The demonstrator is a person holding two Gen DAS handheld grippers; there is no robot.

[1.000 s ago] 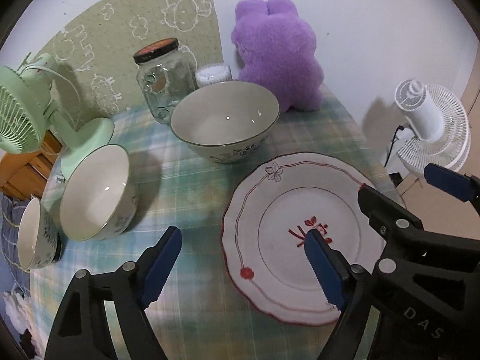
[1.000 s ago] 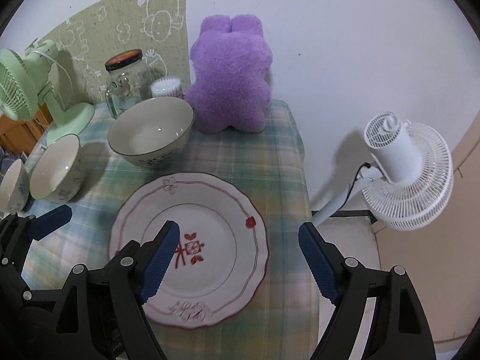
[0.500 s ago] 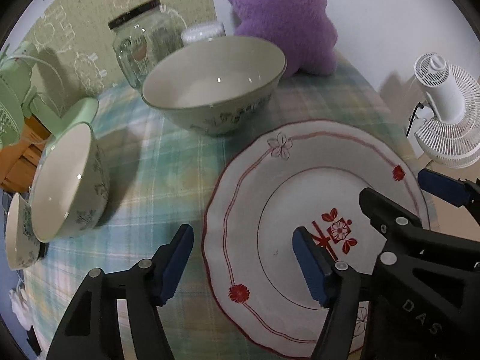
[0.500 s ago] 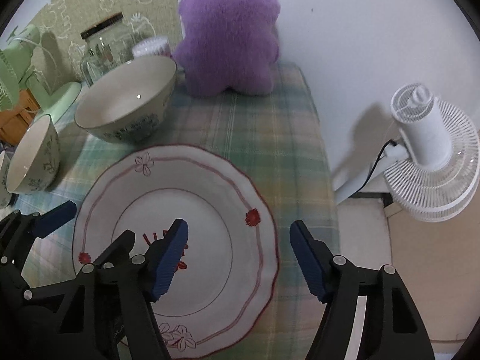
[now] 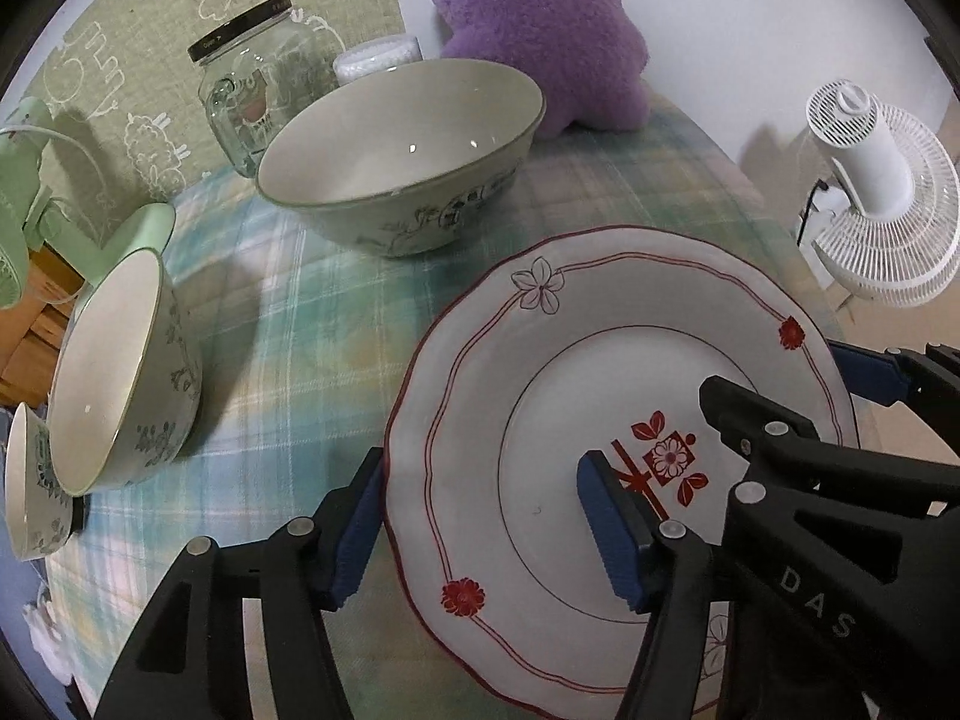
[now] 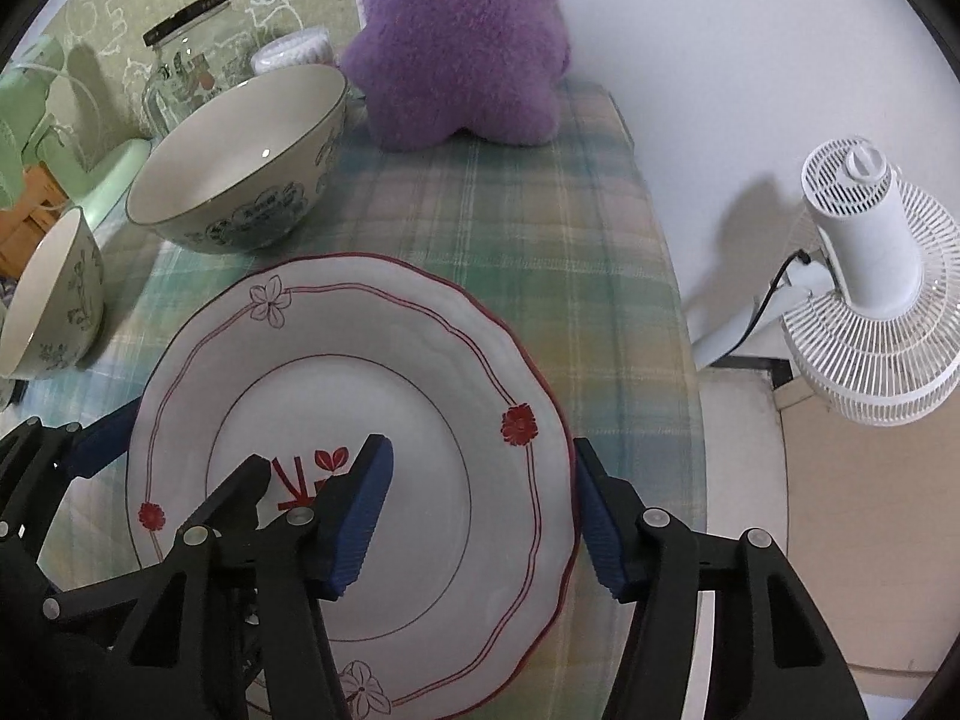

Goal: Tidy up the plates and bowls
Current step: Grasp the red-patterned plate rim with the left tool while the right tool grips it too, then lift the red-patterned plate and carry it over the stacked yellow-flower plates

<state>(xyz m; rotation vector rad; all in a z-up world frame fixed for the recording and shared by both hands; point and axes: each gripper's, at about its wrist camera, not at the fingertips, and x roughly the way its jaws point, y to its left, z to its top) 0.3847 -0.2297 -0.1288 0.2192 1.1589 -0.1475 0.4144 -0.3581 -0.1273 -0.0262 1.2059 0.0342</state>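
Plate (image 5: 540, 372) rim sits between the closing jaws of left tool (image 5: 486, 531) and right tool (image 6: 480, 510).

Left gripper (image 5: 486, 528) and right gripper (image 6: 480, 510) both point steeply down, jaws closing, pads not yet pressing.

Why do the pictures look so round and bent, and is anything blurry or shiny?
Left wrist view: fisheye bends the table edge; dark corners; small glints inside the large bowl; the floral plate looks sharp. Right wrist view: same curving; the white fan casts a soft shadow on the wall.
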